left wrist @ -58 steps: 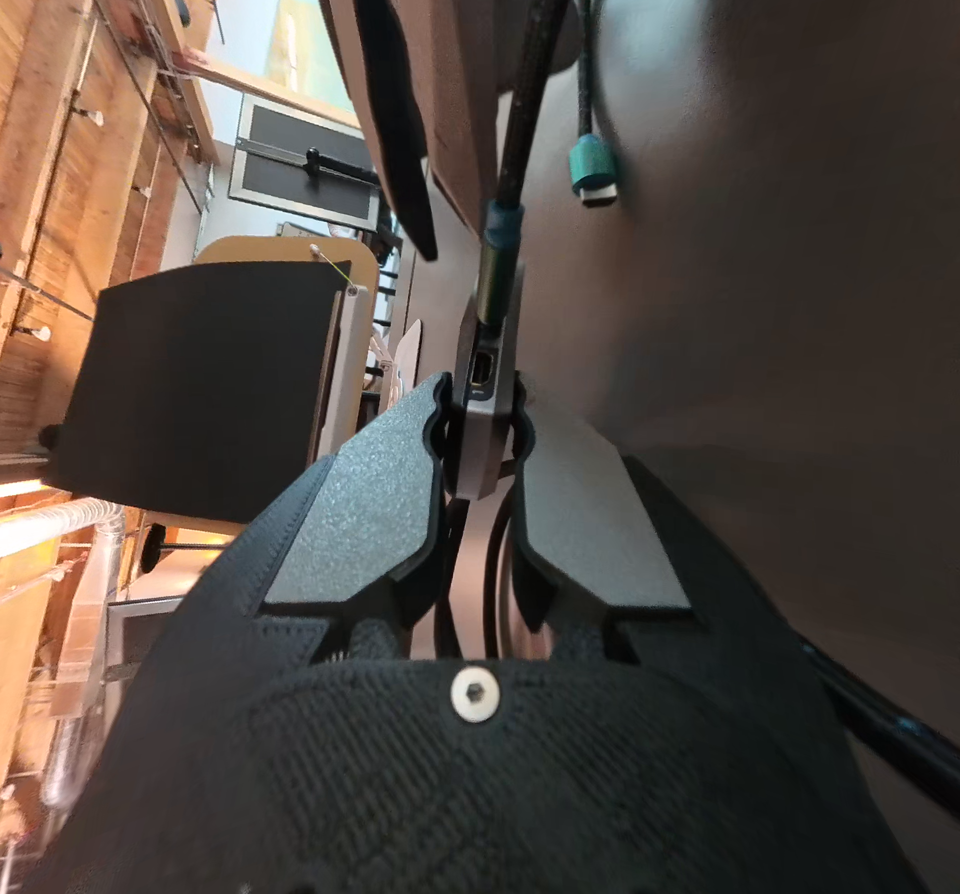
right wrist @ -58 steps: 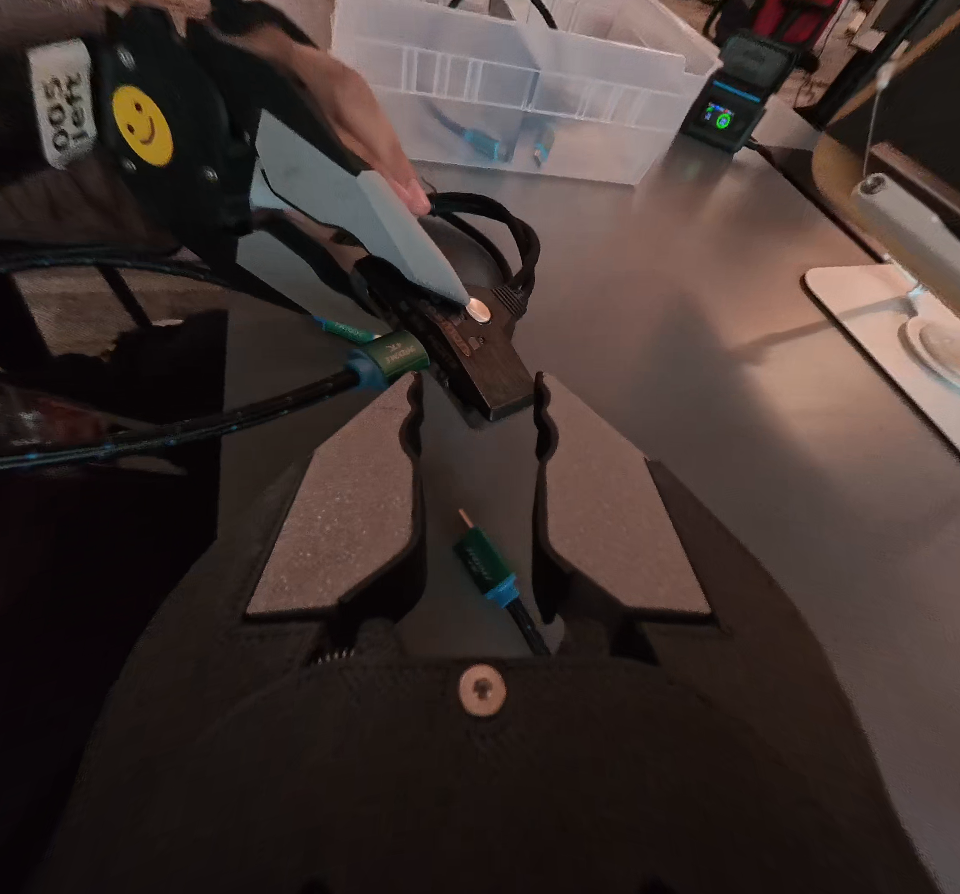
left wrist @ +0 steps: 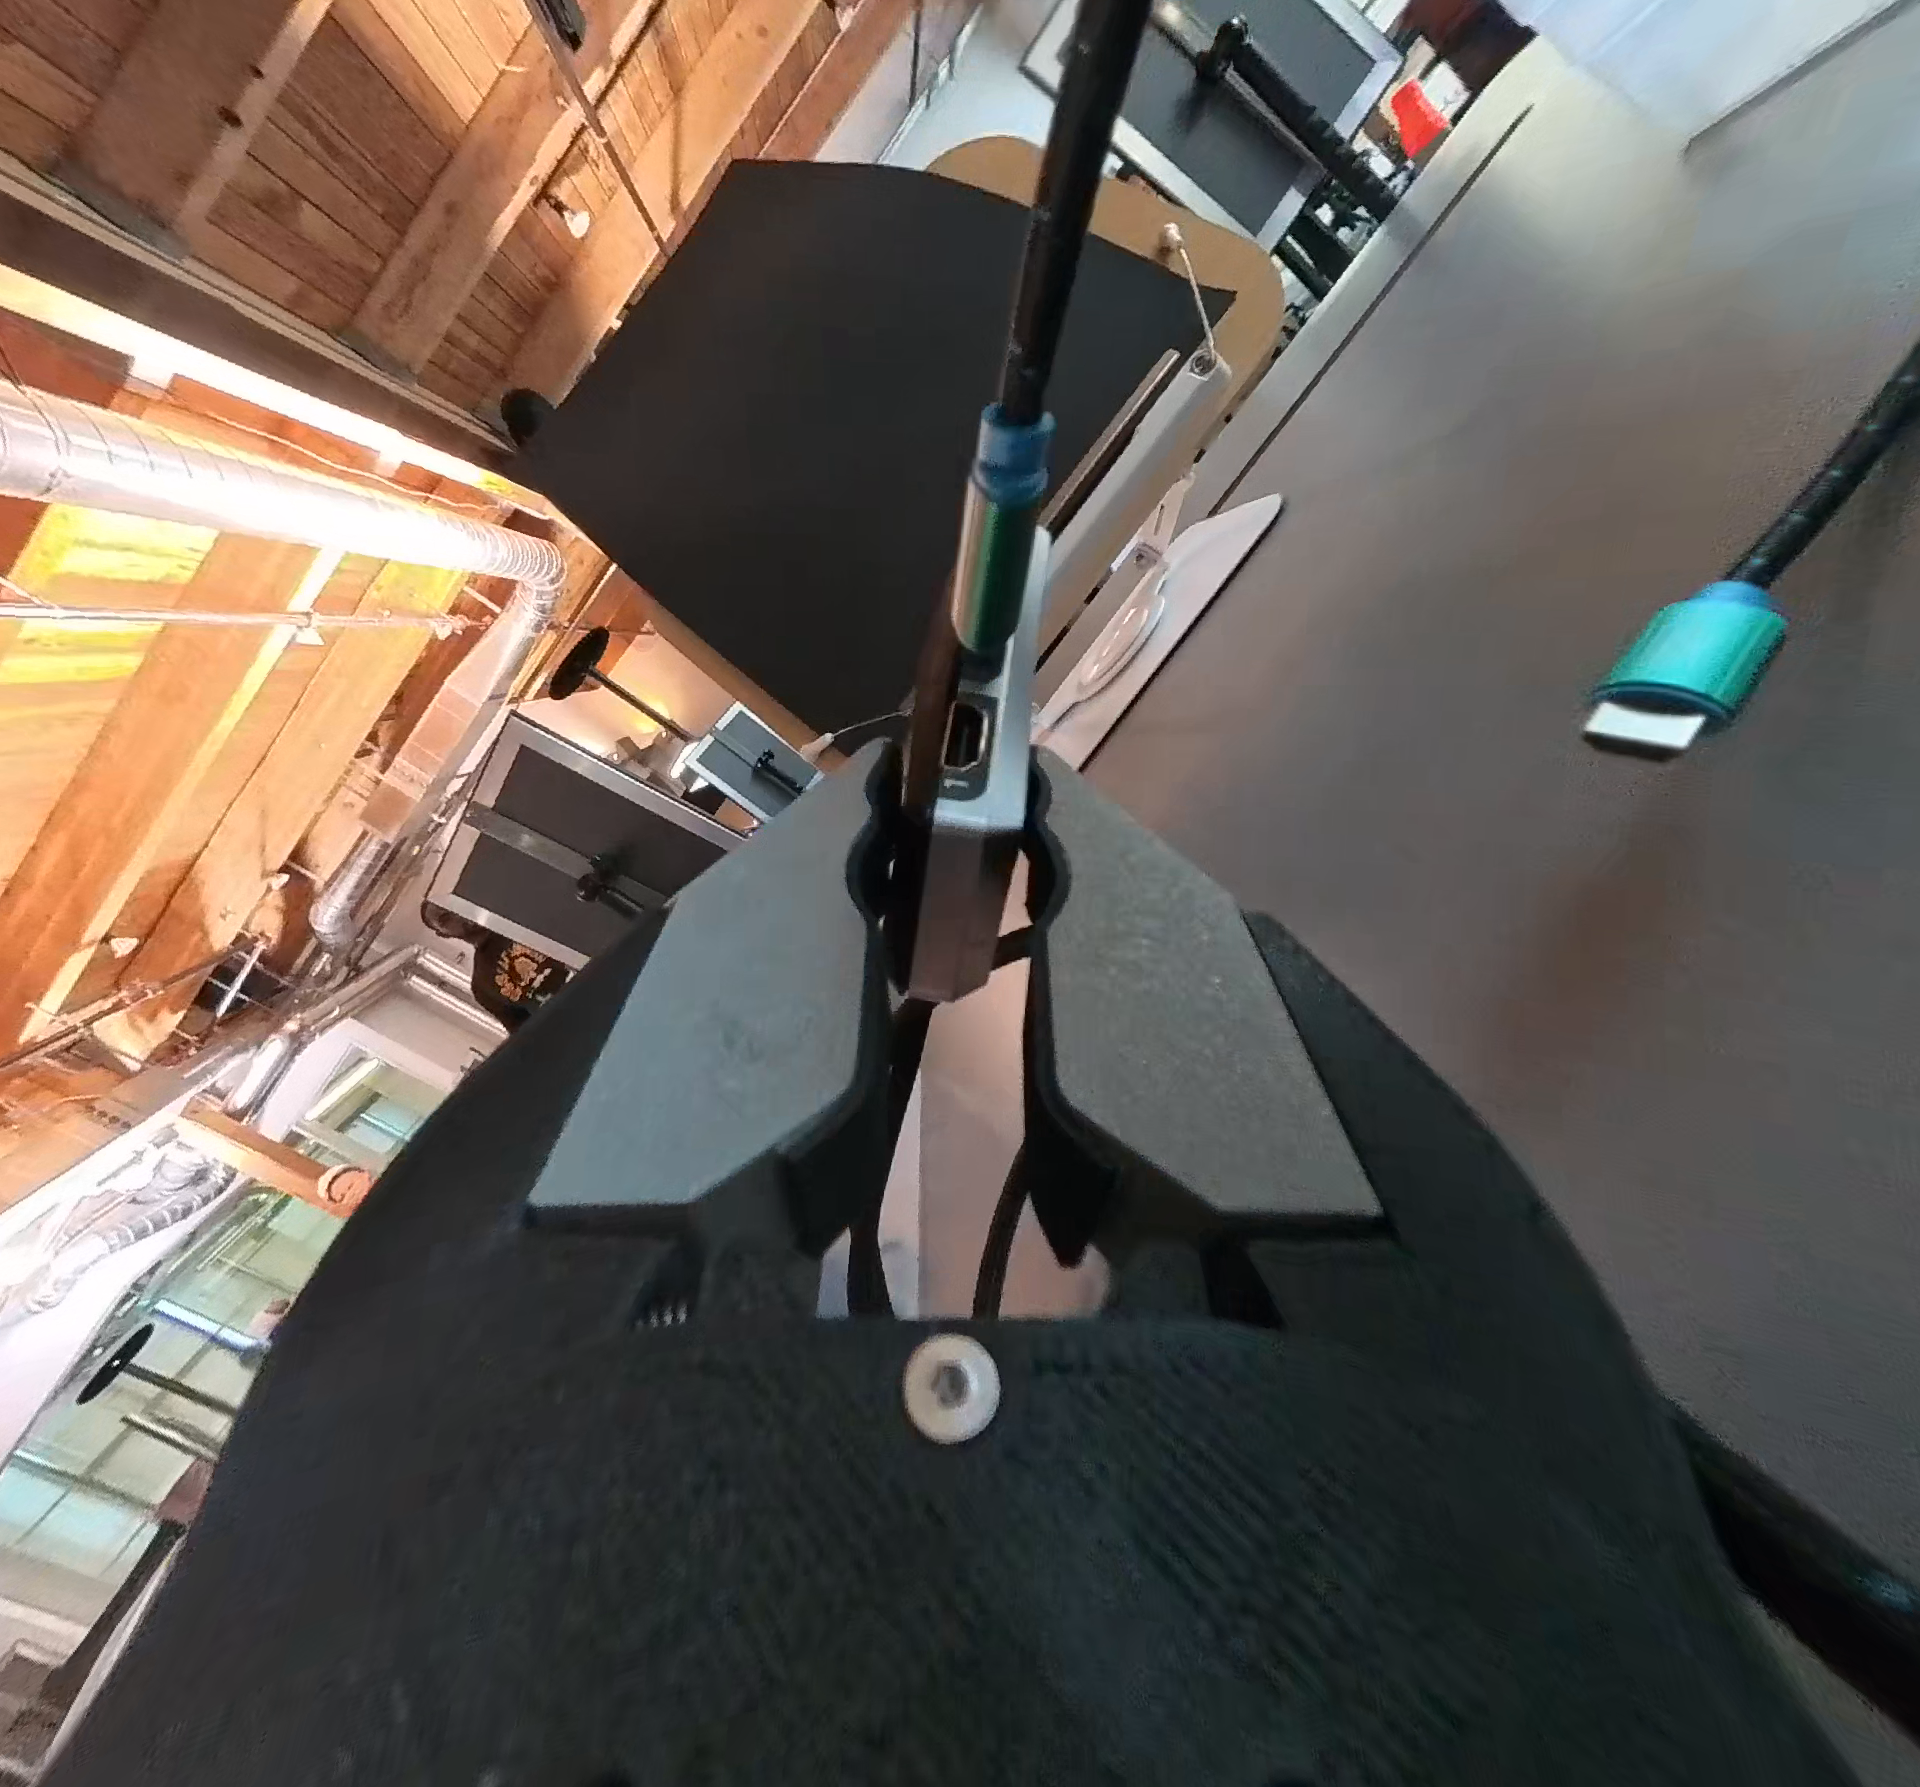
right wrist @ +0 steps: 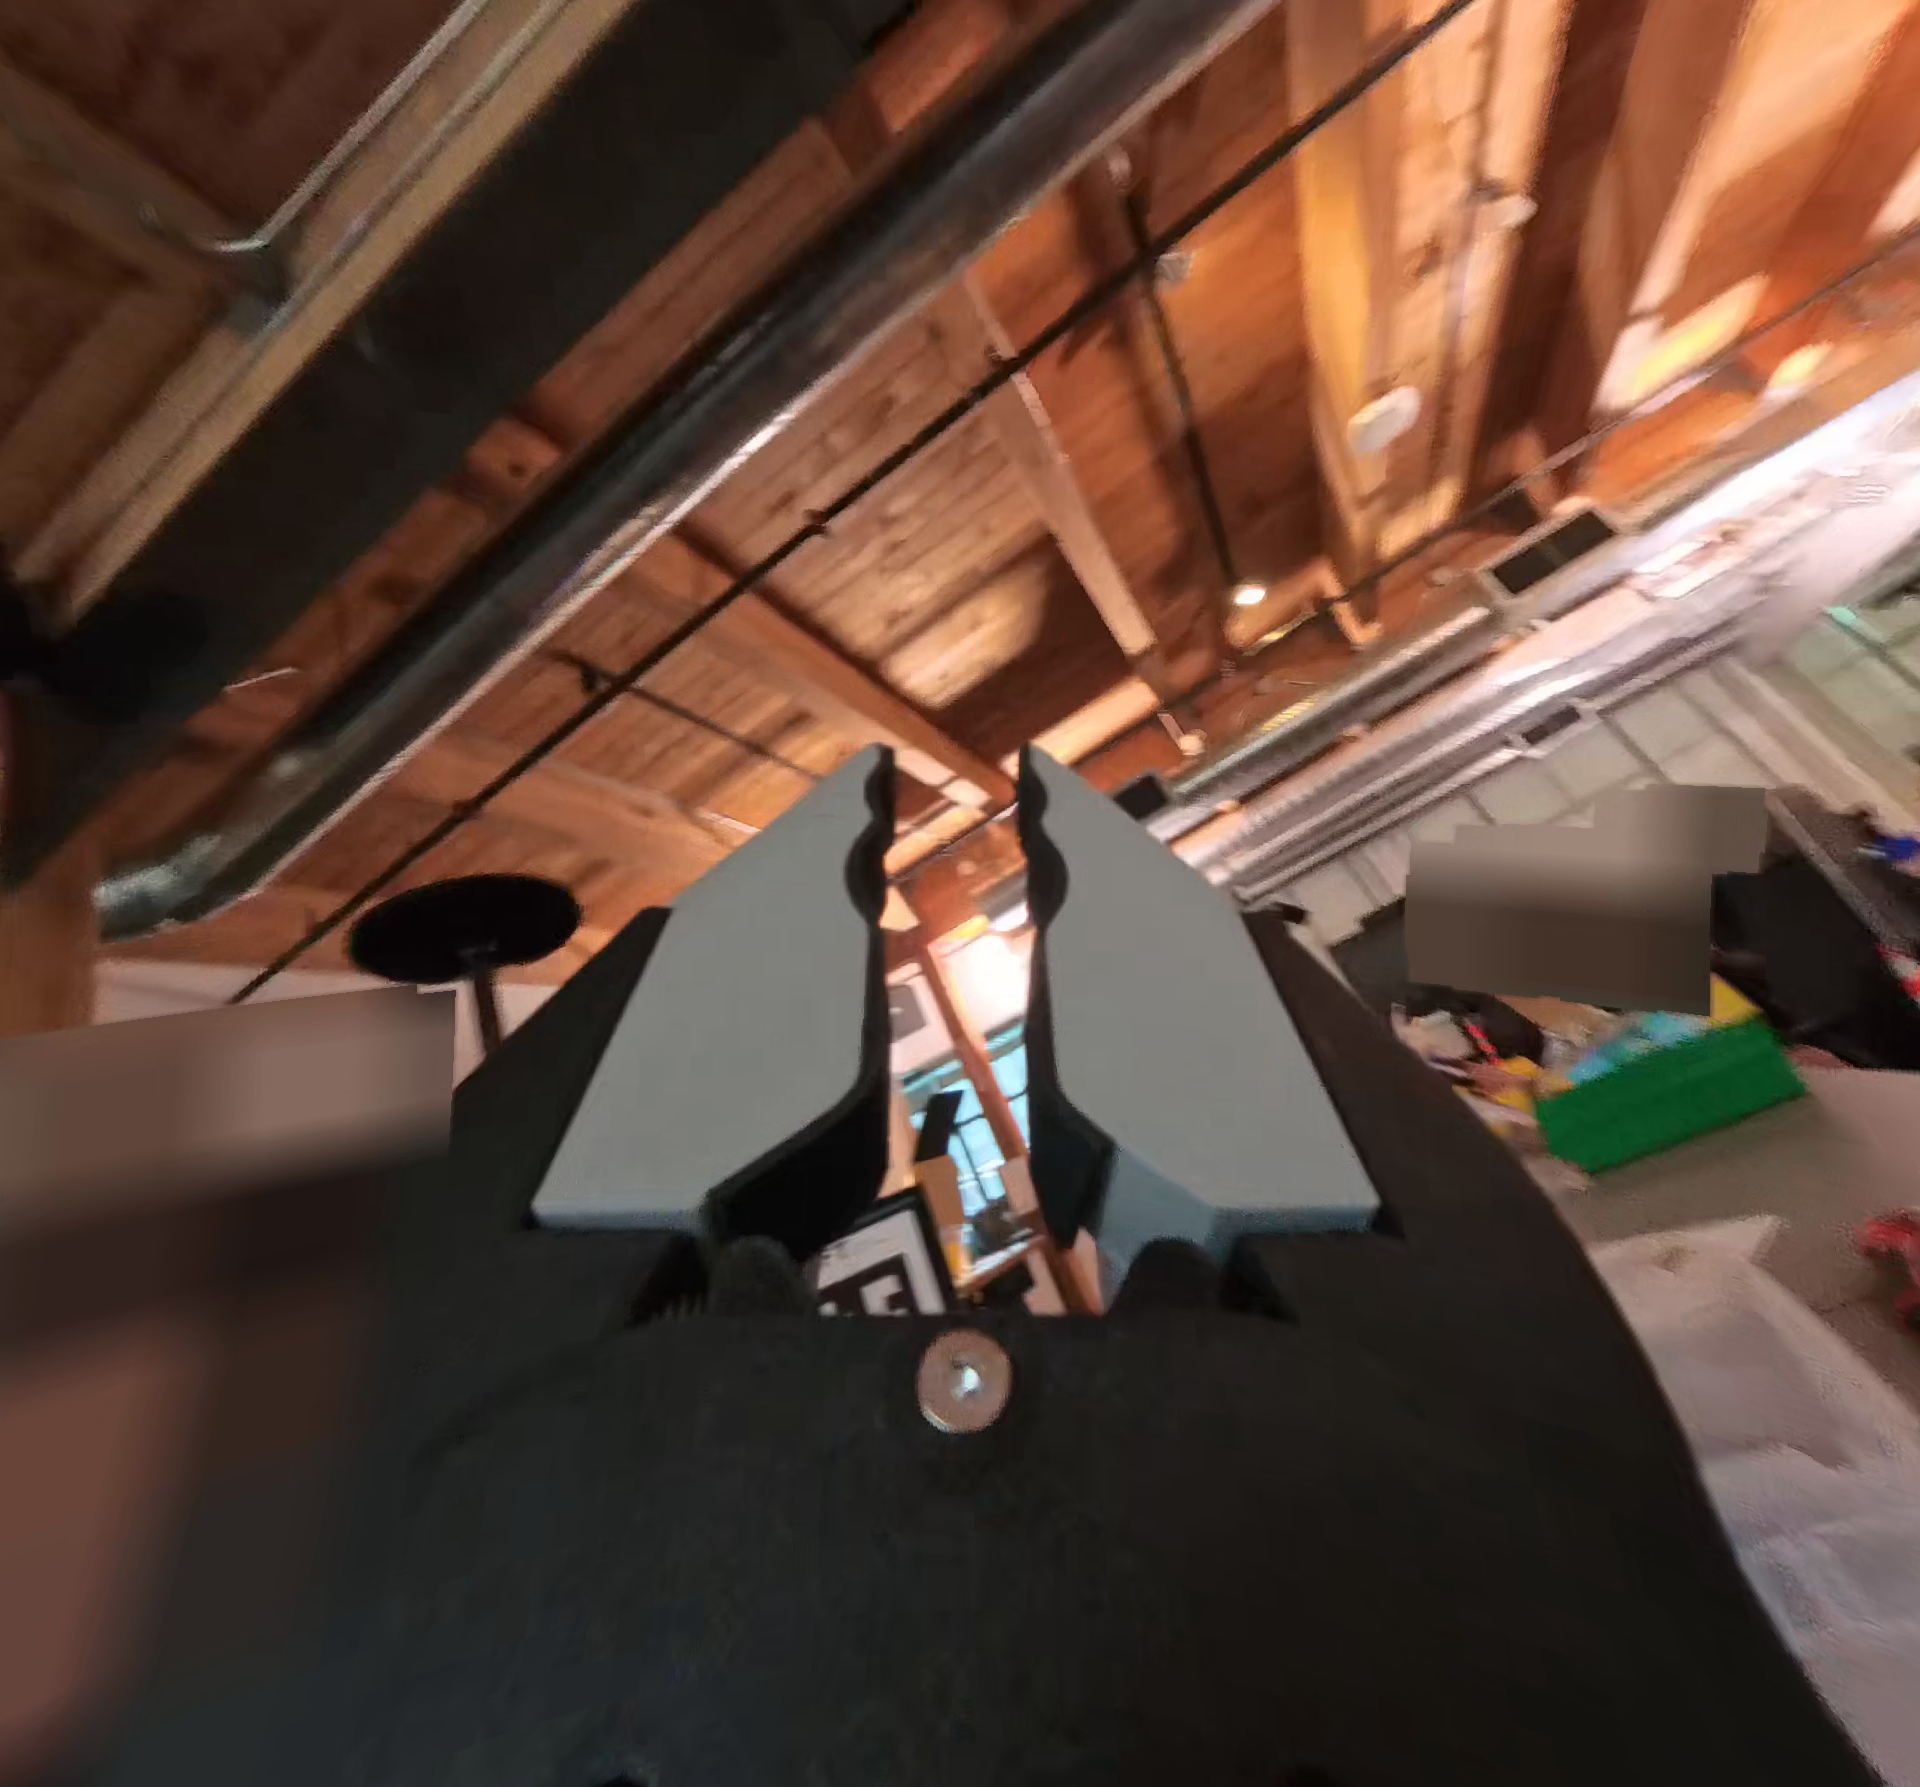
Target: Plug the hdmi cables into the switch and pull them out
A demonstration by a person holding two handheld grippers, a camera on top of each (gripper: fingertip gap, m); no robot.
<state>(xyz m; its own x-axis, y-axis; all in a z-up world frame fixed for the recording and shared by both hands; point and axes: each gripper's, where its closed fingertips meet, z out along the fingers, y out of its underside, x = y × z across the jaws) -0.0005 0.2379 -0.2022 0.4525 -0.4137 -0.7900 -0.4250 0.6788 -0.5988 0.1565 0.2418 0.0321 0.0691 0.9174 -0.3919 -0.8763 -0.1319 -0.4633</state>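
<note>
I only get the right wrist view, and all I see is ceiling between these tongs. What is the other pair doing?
Observer: The left tongs are clamped on the switch, a slim grey box held on edge.
Operator: Is any cable plugged into it?
Observer: Yes, one plug with a green shell sits in the switch's far port, its black cable running up out of the picture.
Operator: Any free port left?
Observer: One empty socket faces the camera, just beyond the fingertips.
Operator: And the other cable?
Observer: A teal plug lies loose on the dark table, off to the right of the switch.
</note>
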